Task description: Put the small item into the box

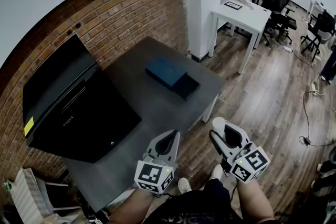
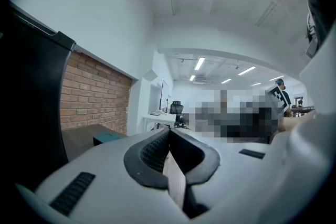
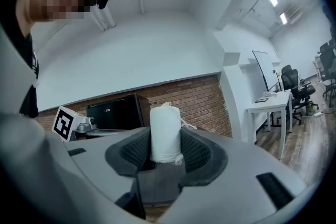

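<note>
Between the fingers (image 3: 126, 152) of the right gripper (image 3: 165, 136) stands a small white cylinder-shaped roll (image 3: 165, 131). Both dark ribbed pads press on its sides, so this gripper is grasping it. The long axis of the roll is upright and crosses the level direction of the fingers. Its rounded top points to the ceiling, and its lower end sits down in the gap. In the head view the right gripper (image 1: 218, 131) is above the wooden floor (image 1: 273, 102), just off the near corner of the dark grey counter (image 1: 157, 107), and the roll (image 1: 218, 124) shows as a white spot at its tip.

The left gripper (image 2: 169, 136) is clenched. Its fingers (image 2: 152, 152) meet at the tips and nothing is between them. It hangs over the near part of the counter, beside the right one.

The flat teal-blue box (image 1: 165, 72) lies further back on the counter, well apart from both grippers, and a darker flat part (image 1: 186, 86) touches its near end. A large black screen (image 1: 68, 102) leans at the left, against the red brick wall (image 1: 126, 13).
</note>
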The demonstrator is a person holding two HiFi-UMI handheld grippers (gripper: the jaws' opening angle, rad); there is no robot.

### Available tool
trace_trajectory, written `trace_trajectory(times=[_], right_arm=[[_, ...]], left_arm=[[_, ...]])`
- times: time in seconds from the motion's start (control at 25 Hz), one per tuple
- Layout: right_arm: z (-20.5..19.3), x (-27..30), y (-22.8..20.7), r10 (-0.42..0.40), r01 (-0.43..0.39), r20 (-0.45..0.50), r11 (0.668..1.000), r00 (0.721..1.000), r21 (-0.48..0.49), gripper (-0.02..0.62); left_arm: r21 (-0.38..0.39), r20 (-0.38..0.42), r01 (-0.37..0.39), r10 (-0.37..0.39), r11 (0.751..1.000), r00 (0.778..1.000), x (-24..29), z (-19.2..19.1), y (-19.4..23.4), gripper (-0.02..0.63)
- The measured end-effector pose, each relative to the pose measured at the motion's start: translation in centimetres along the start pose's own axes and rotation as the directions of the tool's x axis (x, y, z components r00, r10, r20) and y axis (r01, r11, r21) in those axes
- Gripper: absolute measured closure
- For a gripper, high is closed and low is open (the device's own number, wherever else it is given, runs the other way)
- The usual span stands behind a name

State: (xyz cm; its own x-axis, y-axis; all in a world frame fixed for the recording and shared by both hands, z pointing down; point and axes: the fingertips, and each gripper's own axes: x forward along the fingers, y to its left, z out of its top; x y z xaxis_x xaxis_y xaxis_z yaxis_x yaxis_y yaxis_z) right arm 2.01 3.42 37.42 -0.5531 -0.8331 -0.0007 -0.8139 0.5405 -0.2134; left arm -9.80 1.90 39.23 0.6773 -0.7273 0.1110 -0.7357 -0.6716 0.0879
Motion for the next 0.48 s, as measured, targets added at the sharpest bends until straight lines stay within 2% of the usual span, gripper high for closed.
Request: trace_trajectory(times=[0.48], right_arm=[[1.5, 1.5, -2.5, 0.065, -0.065, -0.005, 0.998, 0.998, -0.006, 0.408]], left_arm=[[-0.004, 0.001, -0.054, 0.054, 0.999, 0.999, 2.5, 0.7, 0.1, 0.572]])
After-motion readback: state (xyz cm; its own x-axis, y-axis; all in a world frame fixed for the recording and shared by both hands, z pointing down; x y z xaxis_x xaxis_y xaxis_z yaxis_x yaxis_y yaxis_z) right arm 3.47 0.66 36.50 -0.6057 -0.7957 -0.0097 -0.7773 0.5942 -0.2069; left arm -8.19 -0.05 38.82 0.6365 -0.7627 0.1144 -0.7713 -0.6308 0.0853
